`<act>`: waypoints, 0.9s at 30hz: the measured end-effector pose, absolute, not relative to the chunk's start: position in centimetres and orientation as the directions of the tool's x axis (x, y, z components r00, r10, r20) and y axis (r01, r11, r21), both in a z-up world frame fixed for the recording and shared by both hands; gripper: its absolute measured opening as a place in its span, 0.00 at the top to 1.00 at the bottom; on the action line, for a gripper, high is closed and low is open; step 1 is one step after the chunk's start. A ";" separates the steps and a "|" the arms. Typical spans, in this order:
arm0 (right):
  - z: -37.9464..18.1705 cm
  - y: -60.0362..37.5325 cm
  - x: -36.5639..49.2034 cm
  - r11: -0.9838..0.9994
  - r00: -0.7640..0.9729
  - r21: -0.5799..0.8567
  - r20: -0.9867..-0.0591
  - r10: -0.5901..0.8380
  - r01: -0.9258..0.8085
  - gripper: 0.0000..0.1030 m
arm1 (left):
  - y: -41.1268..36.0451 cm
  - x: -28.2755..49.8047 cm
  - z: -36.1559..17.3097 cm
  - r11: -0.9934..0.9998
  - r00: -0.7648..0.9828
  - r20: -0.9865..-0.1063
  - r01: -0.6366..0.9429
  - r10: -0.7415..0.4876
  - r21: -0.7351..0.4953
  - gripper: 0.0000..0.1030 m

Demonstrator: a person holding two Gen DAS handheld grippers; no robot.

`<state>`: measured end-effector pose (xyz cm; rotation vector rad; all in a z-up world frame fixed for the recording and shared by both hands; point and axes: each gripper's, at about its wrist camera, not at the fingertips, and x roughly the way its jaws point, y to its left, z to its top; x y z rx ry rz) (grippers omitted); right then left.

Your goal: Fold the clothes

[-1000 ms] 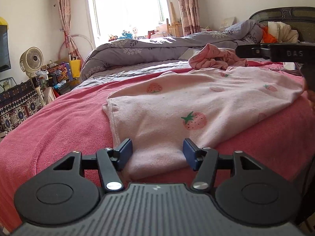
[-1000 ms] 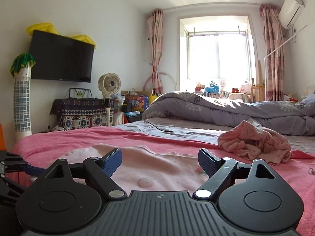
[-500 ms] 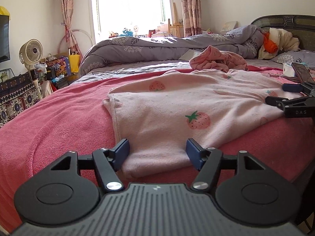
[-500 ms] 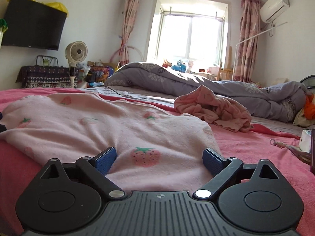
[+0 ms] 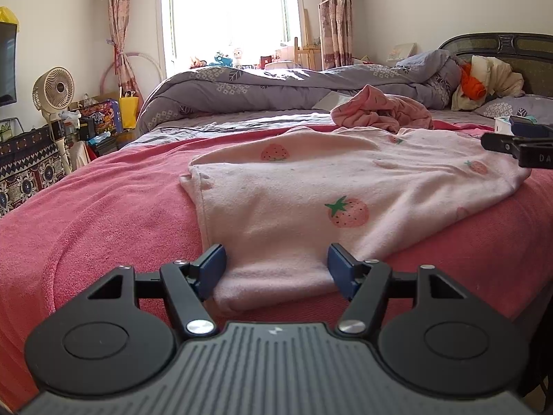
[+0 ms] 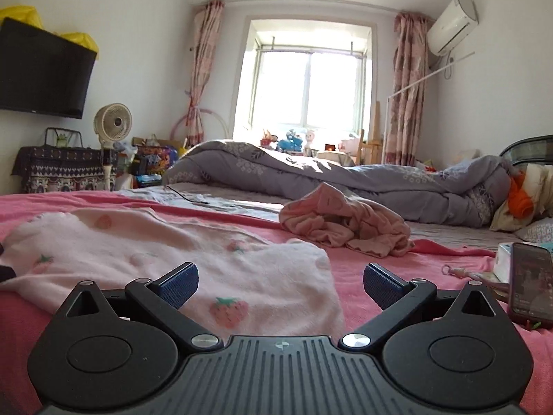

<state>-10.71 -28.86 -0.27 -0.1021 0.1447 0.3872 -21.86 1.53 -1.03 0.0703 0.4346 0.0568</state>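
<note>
A pale pink garment with strawberry prints [image 5: 328, 190] lies spread flat on the red bed cover [image 5: 96, 214]; it also shows in the right wrist view [image 6: 193, 263]. My left gripper [image 5: 276, 266] is open, its blue pads either side of the garment's near corner at the bed edge. My right gripper [image 6: 280, 283] is open and empty just above the garment's right end; part of it shows in the left wrist view [image 5: 518, 147].
A crumpled darker pink garment [image 6: 345, 224] lies behind the flat one. A grey quilt [image 6: 345, 176] is heaped at the back. A phone [image 6: 530, 283] and tissue box [image 6: 504, 259] sit at the right. A fan [image 5: 53, 86] and clutter stand at the left.
My right gripper came down from high over the bed to just above the garment's right end, then shifted a little right. My left gripper stayed open at the near corner.
</note>
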 end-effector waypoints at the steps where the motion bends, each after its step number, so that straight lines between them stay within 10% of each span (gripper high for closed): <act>1: 0.3 -28.1 -10.3 0.912 0.907 -0.063 -0.152 0.393 -0.406 0.00 | 1.6 -21.9 -1.1 0.996 0.907 -0.416 -0.041 0.070 0.078 0.35; 8: -2.3 -22.1 -6.6 0.883 0.832 -0.033 -0.353 0.427 -0.467 0.00 | 1.8 -22.5 0.0 0.996 0.907 -0.416 -0.036 0.067 0.083 0.32; 17: -4.1 -23.7 -8.6 0.871 0.838 0.014 -0.264 0.477 -0.491 0.00 | 1.7 -18.1 8.4 0.987 0.957 -0.288 0.087 -0.045 0.135 0.13; 23: -4.0 -23.7 -8.6 0.869 0.838 0.019 -0.257 0.482 -0.494 0.00 | -0.6 -6.0 8.0 0.975 0.810 -0.545 0.207 -0.216 -0.080 0.10; 27: -4.2 -23.9 -8.7 0.869 0.840 0.021 -0.245 0.484 -0.494 0.00 | -2.7 1.2 4.4 0.993 0.731 -0.682 0.094 -0.023 0.067 0.11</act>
